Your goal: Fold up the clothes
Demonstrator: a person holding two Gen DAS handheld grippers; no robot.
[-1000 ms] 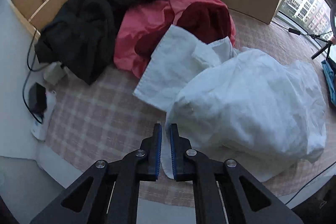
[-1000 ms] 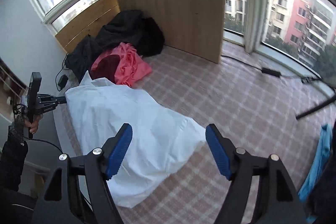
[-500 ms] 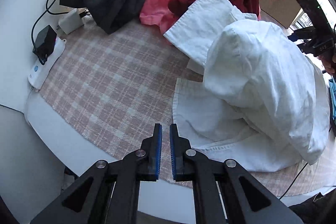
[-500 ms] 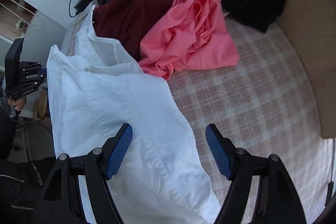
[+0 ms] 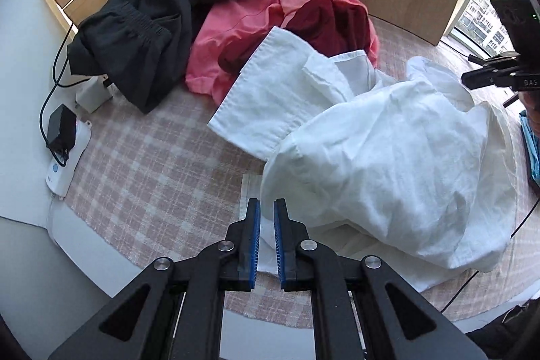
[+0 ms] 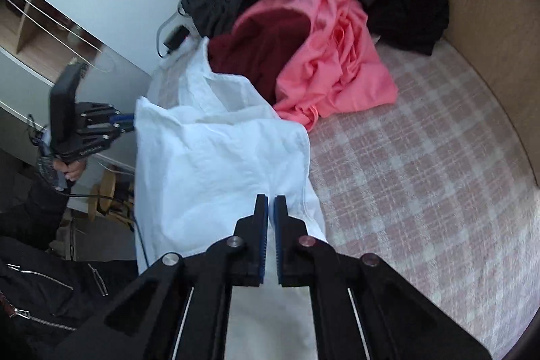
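Bare checked cloth lies open on the right of the right wrist view, up to the wooden panel. The white garment bulks across the middle. The pink garment, black clothes and a charger crowd the far end.

One white shirt, two claws

White shirt, pink garment, black clothes, pink-checked cloth.

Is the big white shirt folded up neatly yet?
No. The white shirt lies rumpled and puffed up on the checked cloth, one sleeve flopped over the pink garment, with no tidy creases.
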